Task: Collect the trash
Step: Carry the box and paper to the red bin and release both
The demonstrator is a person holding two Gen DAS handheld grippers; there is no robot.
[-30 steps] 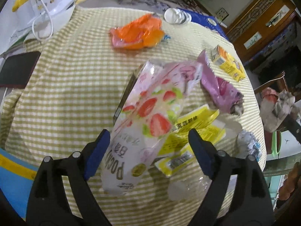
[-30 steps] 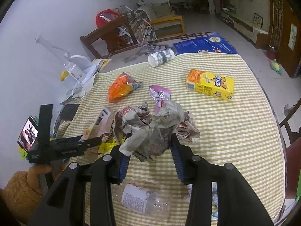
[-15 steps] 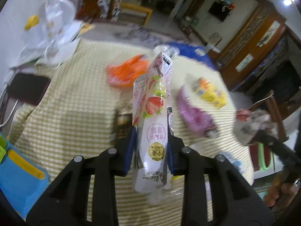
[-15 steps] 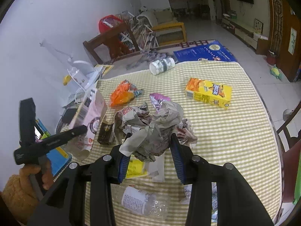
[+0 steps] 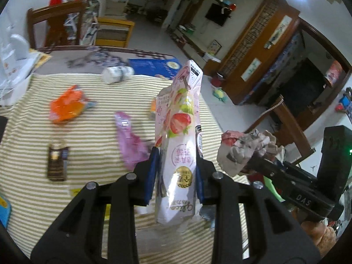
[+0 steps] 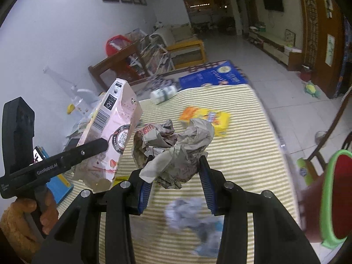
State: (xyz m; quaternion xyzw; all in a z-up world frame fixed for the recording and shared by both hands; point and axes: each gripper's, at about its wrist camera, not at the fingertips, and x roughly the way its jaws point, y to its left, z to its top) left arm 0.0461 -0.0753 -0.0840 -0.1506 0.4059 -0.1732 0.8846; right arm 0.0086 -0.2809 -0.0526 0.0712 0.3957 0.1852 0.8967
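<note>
Left jaws: Whereas a second ago they stood wide around the strawberry pouch [image 5: 178,145] lying flat on the counter [image 5: 92,132], the left gripper [image 5: 175,173] is now clamped on it and has raised it clear, upright.
Right jaws: the right gripper [image 6: 175,182] holds the crumpled paper wad [image 6: 176,151] as it did a second ago, narrow around it, lifted off the cloth.
Meaning: both grippers are loaded, so I judge the carry to the bin comes next; a red bin with a green rim [image 6: 330,200] sits at the right edge of the right wrist view.
Left behind: orange wrapper [image 5: 66,107], purple wrapper [image 5: 129,143], small dark packet [image 5: 57,162], yellow snack box [image 6: 209,118], toppled white can [image 6: 164,94].
Writing: the pouch shows Chinese characters, a barcode and what may read "Alice"; "GenRobot.AI" on the left gripper's arm; "DAS" on the right gripper's body.
</note>
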